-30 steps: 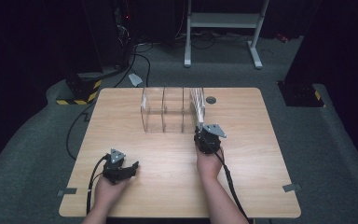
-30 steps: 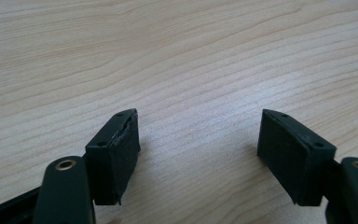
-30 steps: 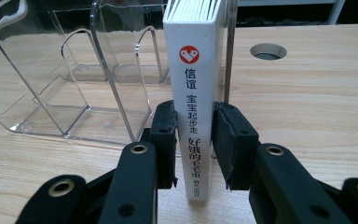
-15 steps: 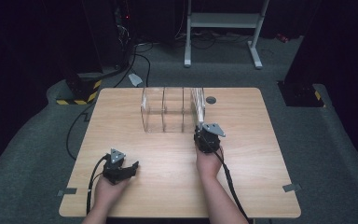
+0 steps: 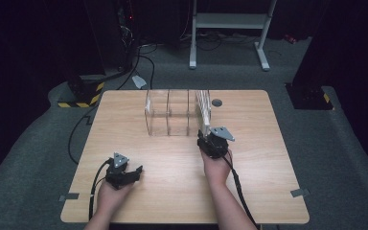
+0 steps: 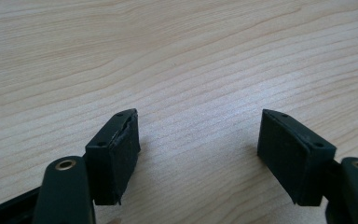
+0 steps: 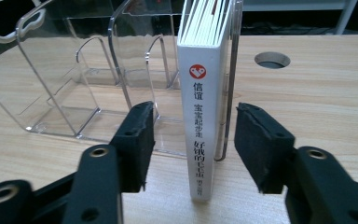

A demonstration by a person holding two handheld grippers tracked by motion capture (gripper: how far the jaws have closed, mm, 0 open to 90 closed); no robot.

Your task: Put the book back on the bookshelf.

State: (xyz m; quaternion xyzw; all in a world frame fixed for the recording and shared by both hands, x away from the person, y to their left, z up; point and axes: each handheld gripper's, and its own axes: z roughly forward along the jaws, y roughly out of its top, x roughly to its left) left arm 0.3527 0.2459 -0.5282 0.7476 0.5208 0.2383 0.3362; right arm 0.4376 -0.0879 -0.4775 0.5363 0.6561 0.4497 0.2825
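Nothing has shifted since the earlier frames | right gripper (image 7: 195, 140) jaws spread, straddling the spine of a white book (image 7: 201, 107) standing in the clear rack (image 7: 74, 84), book midway between the jaws | squeeze squarely on both covers before pulling | left gripper (image 6: 198, 144) jaws spread over bare tabletop (image 6: 177, 56).

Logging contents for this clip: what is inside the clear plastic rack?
The clear rack holds one white book upright in its right-end slot, spine toward the open right hand-held gripper. The other slots look empty. The book's covers are hidden.
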